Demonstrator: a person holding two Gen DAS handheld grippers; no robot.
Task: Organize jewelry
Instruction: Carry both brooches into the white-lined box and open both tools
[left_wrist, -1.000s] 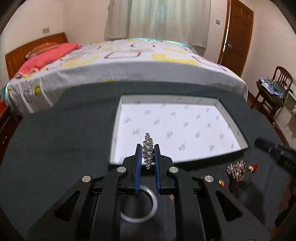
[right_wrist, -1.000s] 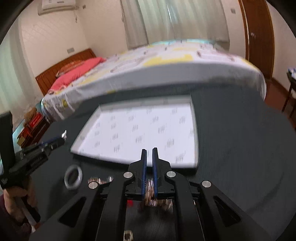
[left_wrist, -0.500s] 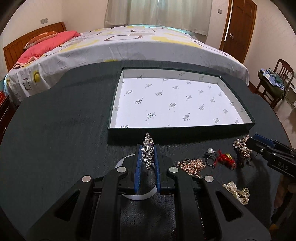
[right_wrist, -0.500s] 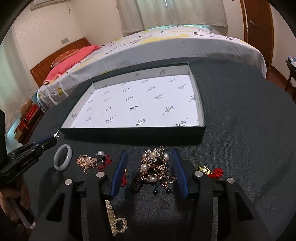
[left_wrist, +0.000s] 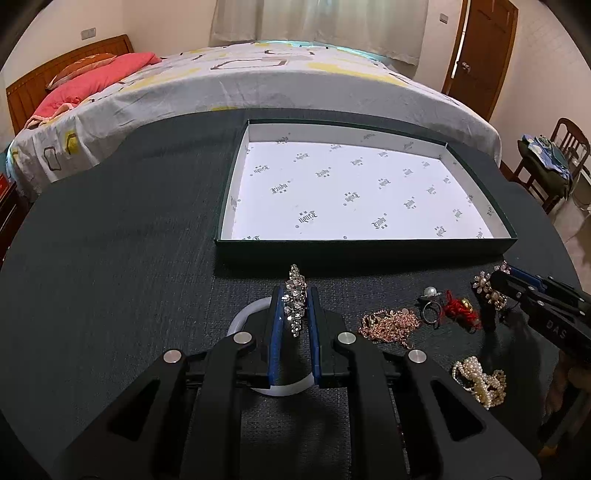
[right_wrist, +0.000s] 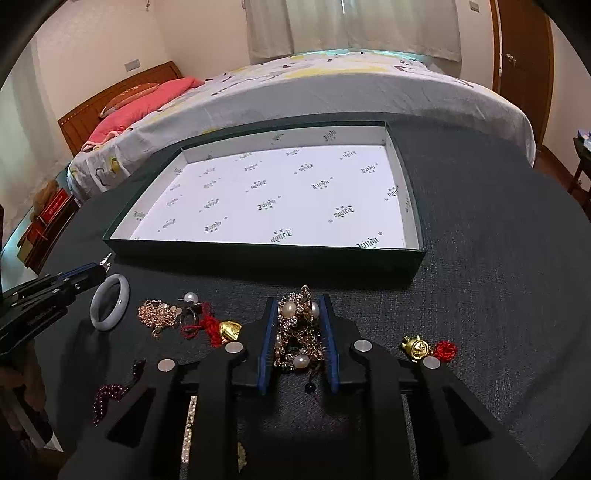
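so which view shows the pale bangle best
The right wrist view: the pale bangle lies whole and unobstructed on the dark cloth, beside the left gripper. In the left wrist view the bangle is mostly hidden behind that gripper's own fingers, only arcs showing.

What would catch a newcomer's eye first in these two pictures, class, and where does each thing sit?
First, the big shallow box lined with white printed paper, lying on the dark table near the bed. Next, the rhinestone piece clamped upright in the left gripper. Then the pearl-and-gold ornament between the closing jaws of the right gripper, with loose jewelry scattered alongside.
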